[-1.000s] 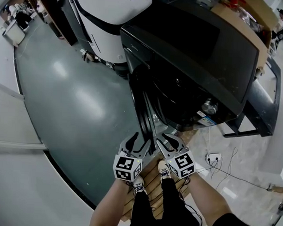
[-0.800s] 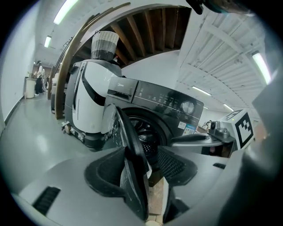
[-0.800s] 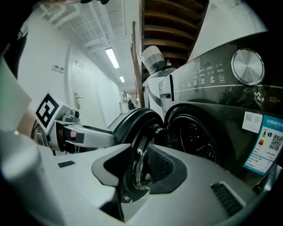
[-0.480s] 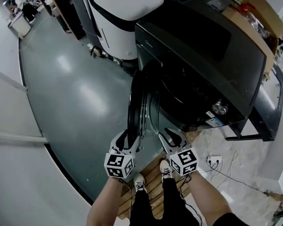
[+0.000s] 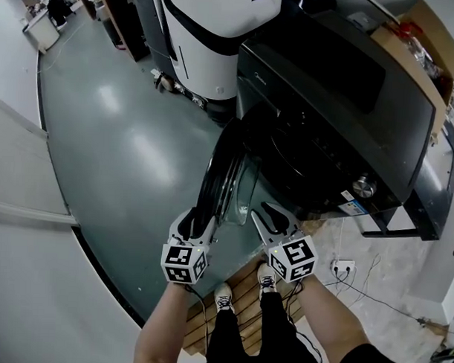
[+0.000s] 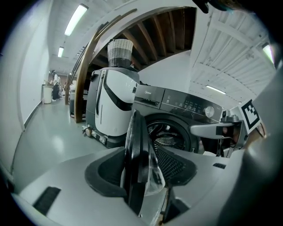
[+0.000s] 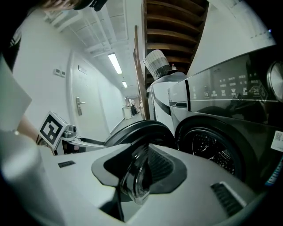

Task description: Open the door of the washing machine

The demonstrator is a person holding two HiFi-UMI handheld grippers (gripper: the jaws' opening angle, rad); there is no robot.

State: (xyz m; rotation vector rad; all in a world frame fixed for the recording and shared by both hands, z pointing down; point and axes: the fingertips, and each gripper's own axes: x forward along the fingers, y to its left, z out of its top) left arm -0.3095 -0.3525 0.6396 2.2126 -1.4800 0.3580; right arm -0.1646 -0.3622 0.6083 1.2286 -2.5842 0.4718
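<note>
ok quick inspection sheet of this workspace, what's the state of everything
surface: grey floor, wooden pallet underfoot
job's things: washing machine; door swung wide open, drum exposed
clutter: cardboard box at the washer's far side
grippers: left gripper clamped on the door rim; right gripper jaws apart around the door glass, no grip evident
cables: power strip with loose cables on the floor
surroundings: white machine beside the washer

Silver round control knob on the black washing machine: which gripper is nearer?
Right. The right gripper sits lower-left of the silver knob; the left gripper is farther left, at the round glass door rim.
</note>
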